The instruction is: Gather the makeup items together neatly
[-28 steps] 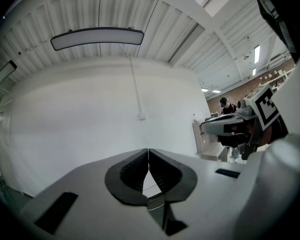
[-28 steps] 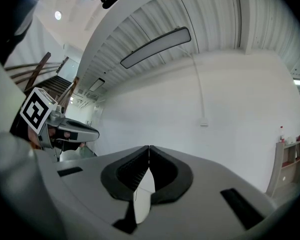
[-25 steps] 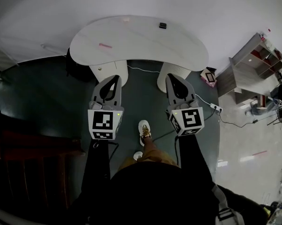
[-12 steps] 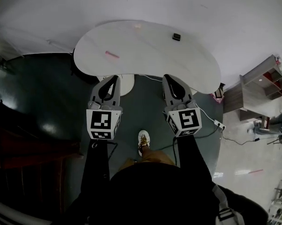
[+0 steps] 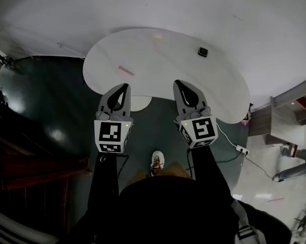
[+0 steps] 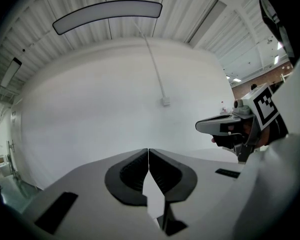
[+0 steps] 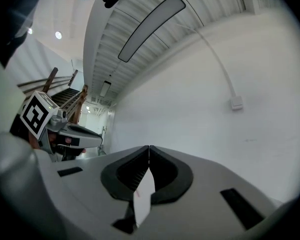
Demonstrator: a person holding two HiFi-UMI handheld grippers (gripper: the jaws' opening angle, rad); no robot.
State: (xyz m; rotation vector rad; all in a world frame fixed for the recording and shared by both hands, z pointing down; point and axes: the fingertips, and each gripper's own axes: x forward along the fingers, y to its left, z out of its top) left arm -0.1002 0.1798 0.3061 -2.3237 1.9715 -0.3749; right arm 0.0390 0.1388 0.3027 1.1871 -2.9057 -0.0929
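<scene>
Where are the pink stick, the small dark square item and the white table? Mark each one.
pink stick (image 5: 126, 70): head view, middle of its length.
small dark square item (image 5: 203, 52): head view, centre of its top.
white table (image 5: 168, 60): head view, bare top between those two.

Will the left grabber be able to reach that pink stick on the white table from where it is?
Probably yes. The pink stick lies on bare table just ahead of the left gripper, with nothing between them. Its jaws are shut, though, so they must open first.
</scene>
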